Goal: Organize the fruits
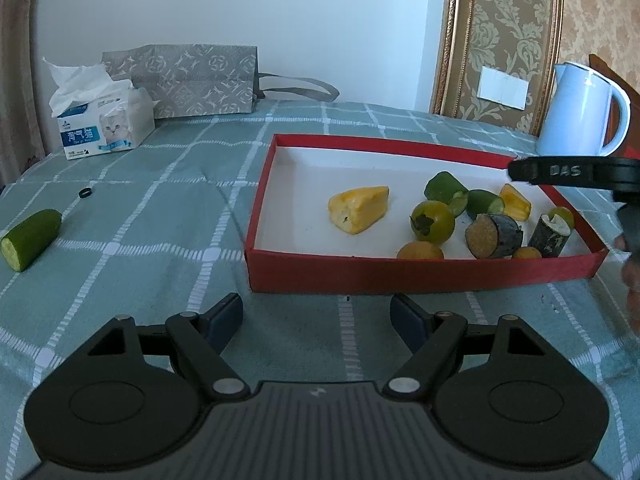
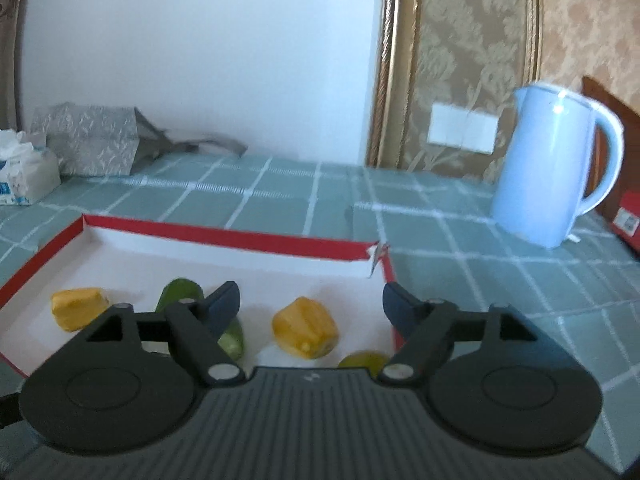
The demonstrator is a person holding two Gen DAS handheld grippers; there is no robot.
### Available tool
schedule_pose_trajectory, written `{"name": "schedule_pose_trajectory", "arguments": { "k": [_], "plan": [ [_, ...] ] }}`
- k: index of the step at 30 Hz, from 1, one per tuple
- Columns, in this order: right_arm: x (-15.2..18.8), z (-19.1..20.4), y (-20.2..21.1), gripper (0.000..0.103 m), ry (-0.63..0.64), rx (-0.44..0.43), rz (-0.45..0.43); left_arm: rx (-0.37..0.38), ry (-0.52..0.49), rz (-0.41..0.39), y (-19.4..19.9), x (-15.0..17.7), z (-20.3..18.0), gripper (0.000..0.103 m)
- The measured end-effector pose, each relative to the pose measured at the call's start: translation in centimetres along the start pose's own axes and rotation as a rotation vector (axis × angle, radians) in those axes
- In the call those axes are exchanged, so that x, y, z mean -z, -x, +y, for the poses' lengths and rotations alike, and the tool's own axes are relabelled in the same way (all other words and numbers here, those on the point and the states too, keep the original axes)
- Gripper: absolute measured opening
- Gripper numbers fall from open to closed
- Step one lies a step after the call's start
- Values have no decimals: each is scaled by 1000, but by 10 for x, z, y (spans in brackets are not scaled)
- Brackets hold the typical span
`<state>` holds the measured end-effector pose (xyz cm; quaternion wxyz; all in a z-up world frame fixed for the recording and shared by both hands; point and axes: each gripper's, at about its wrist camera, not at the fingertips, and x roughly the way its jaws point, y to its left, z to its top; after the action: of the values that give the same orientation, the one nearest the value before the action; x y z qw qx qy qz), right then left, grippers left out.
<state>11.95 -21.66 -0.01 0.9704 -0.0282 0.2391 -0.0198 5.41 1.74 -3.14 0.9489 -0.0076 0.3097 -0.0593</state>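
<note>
Left gripper (image 1: 316, 312) near table's front edge, jaws apart, empty. Right gripper (image 2: 310, 300) over red tray (image 1: 400, 270), jaws apart, empty. Tray holds yellow and green fruit pieces. One cucumber piece (image 1: 30, 238) lies toward the left edge, outside. Kettle (image 1: 580, 112) at far right.

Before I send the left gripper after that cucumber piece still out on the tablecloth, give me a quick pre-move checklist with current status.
1. Left gripper open and empty: ok.
2. Cucumber piece lying alone on the tablecloth, nothing touching it: ok.
3. Small black ring lies beyond the cucumber, apart from it: ok.
4. Red box has bare floor on its left side for a drop: ok.
5. Right gripper open, above the box, holding nothing: ok.
6. Right gripper out of the drop path: cannot tell.
</note>
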Motion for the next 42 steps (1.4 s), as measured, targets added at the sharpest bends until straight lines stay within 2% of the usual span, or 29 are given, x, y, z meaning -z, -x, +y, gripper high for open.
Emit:
{"name": "schedule_pose_trajectory", "arguments": {
  "k": [4,10,13,16,21,30,35,42],
  "plan": [
    [7,-2,29,94,-43,2,-38,0,6,-3,1,0,0,81],
    [31,5,94,103,-38,-20,-144,-2,44,-13,7,-1,5,81],
    [47,11,114,103,-22,-22,-155,9,52,11,7,0,5,81],
    [62,11,135,103,-43,-15,-203,0,37,-11,14,2,1,81],
    [72,21,138,103,25,23,-189,-28,-1,-48,25,5,-8,81],
    [77,22,121,103,-15,20,-85,-10,-2,-53,38,5,-19,81],
    [76,23,117,103,-37,19,-78,-1,-11,-71,45,1,-26,86],
    [73,26,118,103,-28,27,-100,-9,-32,-101,55,-2,-37,87]
  ]
}}
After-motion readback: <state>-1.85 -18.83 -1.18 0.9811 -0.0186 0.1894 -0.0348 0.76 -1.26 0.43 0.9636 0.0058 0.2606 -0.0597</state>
